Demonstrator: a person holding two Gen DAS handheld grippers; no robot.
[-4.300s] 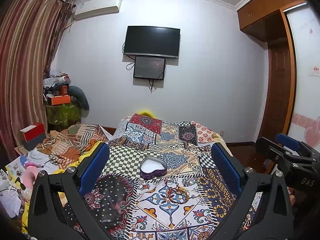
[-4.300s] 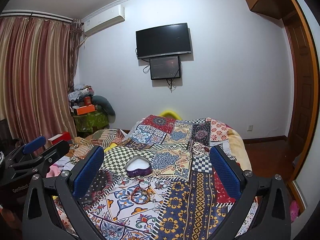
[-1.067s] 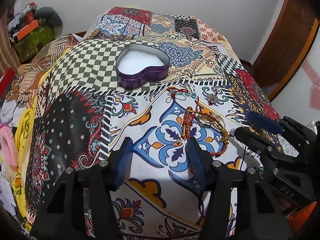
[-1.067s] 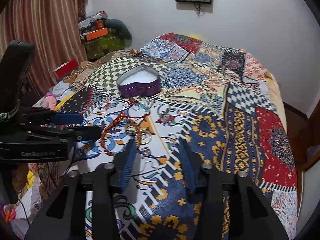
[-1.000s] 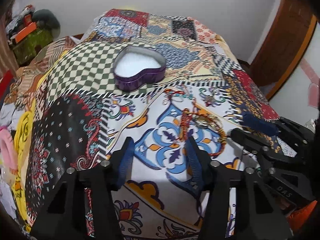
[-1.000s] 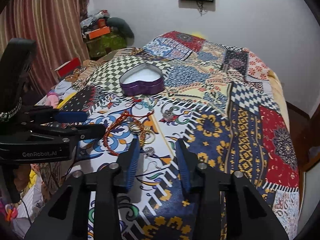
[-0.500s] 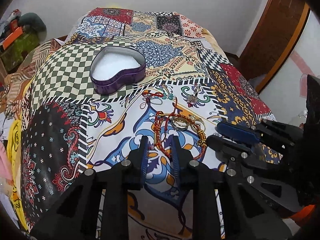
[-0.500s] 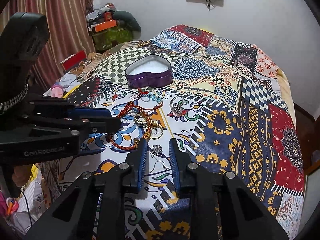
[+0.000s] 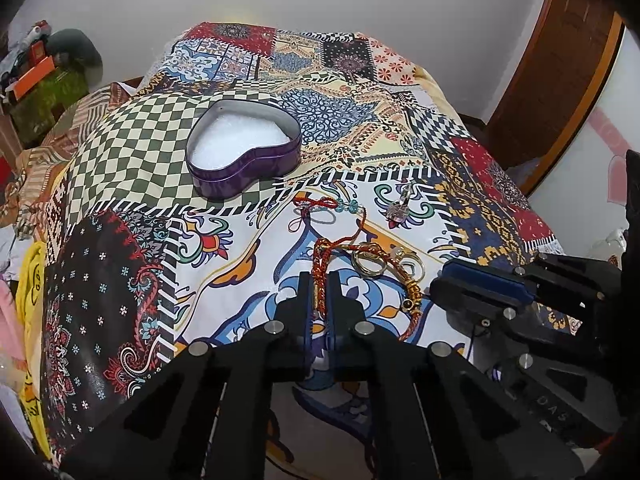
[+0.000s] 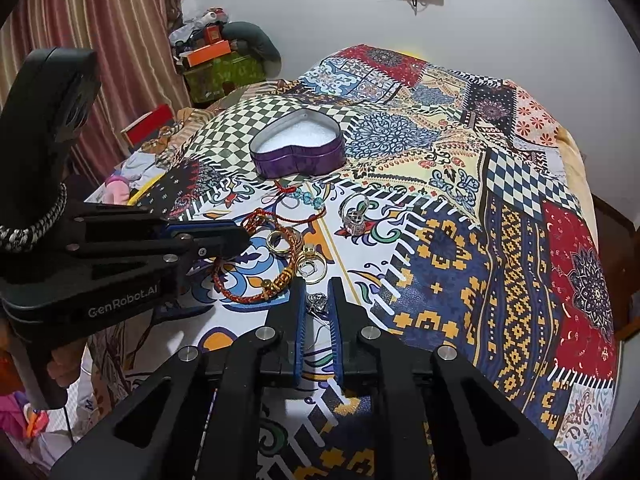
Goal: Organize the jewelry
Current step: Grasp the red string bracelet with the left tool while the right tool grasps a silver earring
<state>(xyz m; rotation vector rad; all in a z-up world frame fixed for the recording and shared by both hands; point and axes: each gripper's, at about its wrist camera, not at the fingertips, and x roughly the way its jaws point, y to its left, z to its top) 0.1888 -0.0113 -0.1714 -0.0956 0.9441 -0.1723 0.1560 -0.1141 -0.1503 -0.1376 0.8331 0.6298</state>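
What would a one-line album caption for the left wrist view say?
Left gripper pinches a red braided bracelet on the patchwork bedspread, near an open purple heart-shaped tin.

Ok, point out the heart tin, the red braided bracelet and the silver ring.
heart tin [image 9: 256,164]: left wrist view, purple front wall.
red braided bracelet [image 9: 320,264]: left wrist view, braid just ahead of the fingertips.
silver ring [image 10: 354,216]: right wrist view, its stone-set top.

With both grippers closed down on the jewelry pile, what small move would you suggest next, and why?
Probably lift the left gripper slightly: it is shut on the red braided bracelet, and the heart-shaped tin beyond sits open. The right gripper pinches a small silver piece.
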